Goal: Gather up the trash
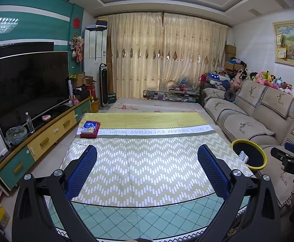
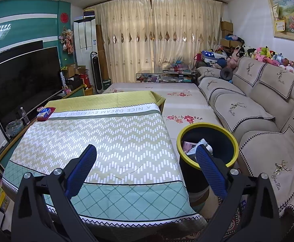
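A black bin with a yellow rim point(image 2: 207, 139) stands on the floor between the table and the sofa, with paper and packaging scraps point(image 2: 193, 147) inside it. The same bin point(image 1: 249, 154) shows at the table's right edge in the left wrist view. My right gripper point(image 2: 147, 161) is open and empty, its right finger over the bin's near rim. My left gripper point(image 1: 147, 157) is open and empty above the middle of the patterned tablecloth point(image 1: 142, 161). The right gripper's body point(image 1: 292, 159) appears at the far right of the left wrist view.
A red tissue box point(image 1: 90, 129) sits at the table's far left corner, and the tissue box point(image 2: 45, 113) shows in the right view too. A TV point(image 1: 27, 86) on a low cabinet lines the left; a beige sofa point(image 2: 257, 117) lines the right.
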A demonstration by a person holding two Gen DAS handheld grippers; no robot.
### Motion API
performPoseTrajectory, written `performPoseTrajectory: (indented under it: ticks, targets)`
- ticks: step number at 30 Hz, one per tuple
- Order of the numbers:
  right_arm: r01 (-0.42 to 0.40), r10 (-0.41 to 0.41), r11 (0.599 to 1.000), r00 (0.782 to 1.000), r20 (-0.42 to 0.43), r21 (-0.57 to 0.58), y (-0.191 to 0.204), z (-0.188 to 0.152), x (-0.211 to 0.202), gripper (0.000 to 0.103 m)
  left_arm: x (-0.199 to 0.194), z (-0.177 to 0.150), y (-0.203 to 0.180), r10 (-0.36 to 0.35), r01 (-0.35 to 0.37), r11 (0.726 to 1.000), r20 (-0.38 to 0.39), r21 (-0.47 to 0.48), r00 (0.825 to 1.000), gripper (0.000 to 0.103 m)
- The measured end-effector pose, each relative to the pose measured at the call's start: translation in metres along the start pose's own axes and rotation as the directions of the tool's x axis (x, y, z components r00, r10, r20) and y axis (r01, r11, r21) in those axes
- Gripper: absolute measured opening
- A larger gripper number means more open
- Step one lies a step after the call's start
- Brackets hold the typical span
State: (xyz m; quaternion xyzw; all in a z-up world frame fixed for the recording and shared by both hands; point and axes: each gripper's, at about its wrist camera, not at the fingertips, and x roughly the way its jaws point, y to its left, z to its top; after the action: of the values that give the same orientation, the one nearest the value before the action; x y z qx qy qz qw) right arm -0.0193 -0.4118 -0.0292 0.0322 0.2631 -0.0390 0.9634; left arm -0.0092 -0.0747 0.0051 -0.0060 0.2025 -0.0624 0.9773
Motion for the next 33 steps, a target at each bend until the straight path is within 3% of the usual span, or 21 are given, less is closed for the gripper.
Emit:
performPoseTrajectory:
  ticks: [33]
  targets:
    - [-0.007, 0.007, 1.000, 1.000, -0.011, 0.004, 0.0017, -0.0038, 0.0063, 0.094, 0.0094, -0.0014, 0.0002, -0.024, 0.024, 1.000, -0.009, 0.020, 1.000, 0.098]
